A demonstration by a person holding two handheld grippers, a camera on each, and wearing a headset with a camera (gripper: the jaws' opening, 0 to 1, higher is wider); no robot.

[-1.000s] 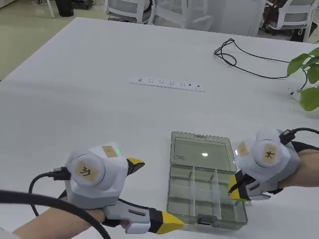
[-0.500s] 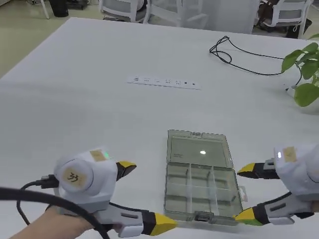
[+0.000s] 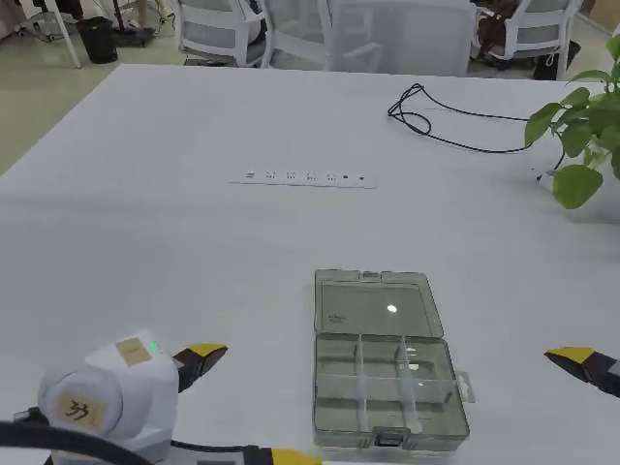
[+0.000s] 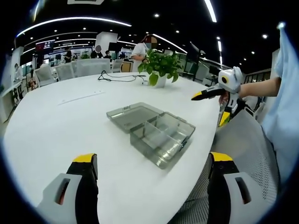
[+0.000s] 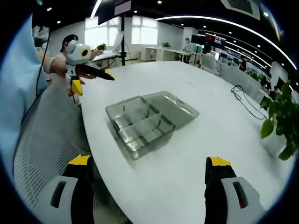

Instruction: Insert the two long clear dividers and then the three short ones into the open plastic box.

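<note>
The clear plastic box [image 3: 387, 387] lies open near the table's front edge, its lid [image 3: 373, 305] flat behind the tray. Clear dividers [image 3: 359, 373] stand inside the tray and split it into compartments. My left gripper [image 3: 248, 404] is open at the bottom left, well left of the box, holding nothing. One yellow fingertip [image 3: 573, 357] of the right gripper pokes in at the right edge, away from the box. In the left gripper view the box [image 4: 156, 130] lies ahead of the open left gripper [image 4: 152, 159]. The right gripper [image 5: 148, 161] is open too, with the box [image 5: 145, 119] ahead of it.
A white power strip [image 3: 302, 177] lies mid-table. A black cable [image 3: 436, 121] coils at the back right beside a green plant [image 3: 581, 126]. Office chairs [image 3: 232, 24] stand beyond the far edge. The white table [image 3: 145, 223] is bare around the box.
Both grippers have drawn back from the box toward me. The right one left the box's right side, opened wide and slid mostly out of the head view. The camera tilted up.
</note>
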